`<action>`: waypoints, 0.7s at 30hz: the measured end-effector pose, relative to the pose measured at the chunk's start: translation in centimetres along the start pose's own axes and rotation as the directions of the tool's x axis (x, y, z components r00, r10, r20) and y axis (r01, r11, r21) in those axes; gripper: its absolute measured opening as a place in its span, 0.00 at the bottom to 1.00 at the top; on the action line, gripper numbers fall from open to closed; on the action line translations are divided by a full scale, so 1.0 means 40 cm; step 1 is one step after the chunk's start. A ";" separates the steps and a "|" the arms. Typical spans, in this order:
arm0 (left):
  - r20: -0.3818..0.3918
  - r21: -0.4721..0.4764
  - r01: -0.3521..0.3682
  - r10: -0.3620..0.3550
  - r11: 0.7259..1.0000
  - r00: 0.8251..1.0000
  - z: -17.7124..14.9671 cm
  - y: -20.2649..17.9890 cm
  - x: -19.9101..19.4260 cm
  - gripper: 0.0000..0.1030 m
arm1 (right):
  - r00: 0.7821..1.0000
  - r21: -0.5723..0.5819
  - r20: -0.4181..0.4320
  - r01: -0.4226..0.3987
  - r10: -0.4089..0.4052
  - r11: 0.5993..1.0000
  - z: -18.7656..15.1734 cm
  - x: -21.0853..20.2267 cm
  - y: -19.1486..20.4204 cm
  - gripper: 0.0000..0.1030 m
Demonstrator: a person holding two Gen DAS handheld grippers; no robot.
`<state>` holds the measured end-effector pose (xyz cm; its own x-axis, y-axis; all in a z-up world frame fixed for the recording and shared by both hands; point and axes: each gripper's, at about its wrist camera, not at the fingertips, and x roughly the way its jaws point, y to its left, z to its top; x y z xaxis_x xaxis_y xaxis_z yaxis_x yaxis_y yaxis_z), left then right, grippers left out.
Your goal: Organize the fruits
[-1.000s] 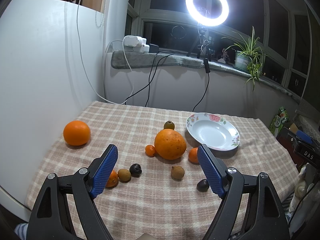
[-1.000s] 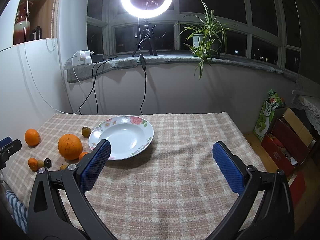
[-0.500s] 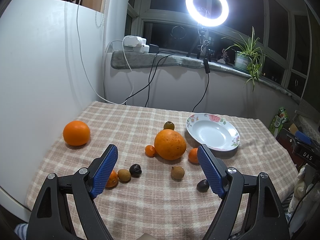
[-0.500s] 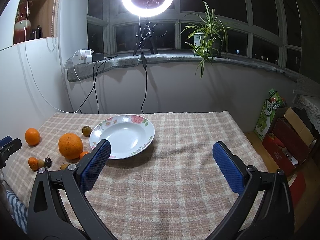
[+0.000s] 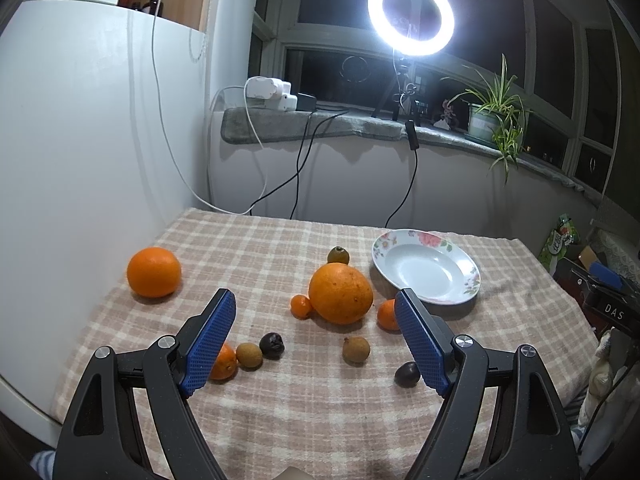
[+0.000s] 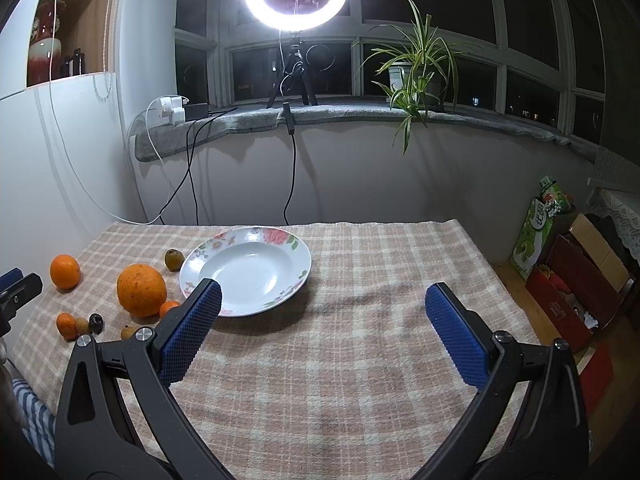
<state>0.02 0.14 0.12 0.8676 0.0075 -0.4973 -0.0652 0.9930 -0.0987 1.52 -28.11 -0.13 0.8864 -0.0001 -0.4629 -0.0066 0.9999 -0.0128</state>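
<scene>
Fruit is scattered loose over the left half of the counter, which is covered with a checked cloth, and none of it has been gathered: the flowered plate near the far edge, about midway along it, is empty in both views. A big orange sits just left of the plate, with a small greenish fruit behind it, a tiny mandarin touching or nearly touching its left side, and another mandarin partly hidden behind the left tool's finger. A second orange lies well apart, towards the counter's left edge. Nearer the front edge lie a third mandarin, a brown longan-like fruit and a dark fruit in a short row, then another brown fruit and a second dark fruit. The left tool hovers above this group with its jaws spread wide and nothing between them. The right tool is likewise spread wide and empty, held over the bare cloth to the right of the plate. Judging by this, the task is at its very start: every piece remains to be picked up, and the plate looks like the likely place to collect them, though how the fruit should be grouped cannot be told.
</scene>
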 end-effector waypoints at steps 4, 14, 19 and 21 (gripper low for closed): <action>0.000 0.000 0.000 0.000 1.000 1.000 -0.001 0.000 0.001 0.79 | 1.000 -0.001 0.000 0.000 0.000 1.000 0.000 0.002 0.000 1.00; -0.017 -0.005 0.017 -0.017 1.000 1.000 -0.007 0.000 0.025 0.80 | 1.000 -0.005 -0.017 -0.006 0.006 1.000 -0.019 -0.001 0.014 1.00; -0.032 -0.024 0.040 -0.040 0.999 0.999 -0.010 0.017 0.050 0.79 | 0.999 -0.002 -0.040 -0.033 0.032 0.999 -0.012 0.028 0.015 1.00; -0.044 -0.035 0.046 -0.048 0.998 0.998 -0.013 0.028 0.063 0.79 | 0.996 0.004 -0.057 -0.063 0.063 0.998 -0.010 0.042 0.016 1.00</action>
<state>1.89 1.22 -1.69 0.8472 -0.0449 -0.5294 -0.0424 0.9876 -0.1515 2.81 -27.47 -1.26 0.8564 0.0625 -0.5125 -0.0606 0.9980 0.0203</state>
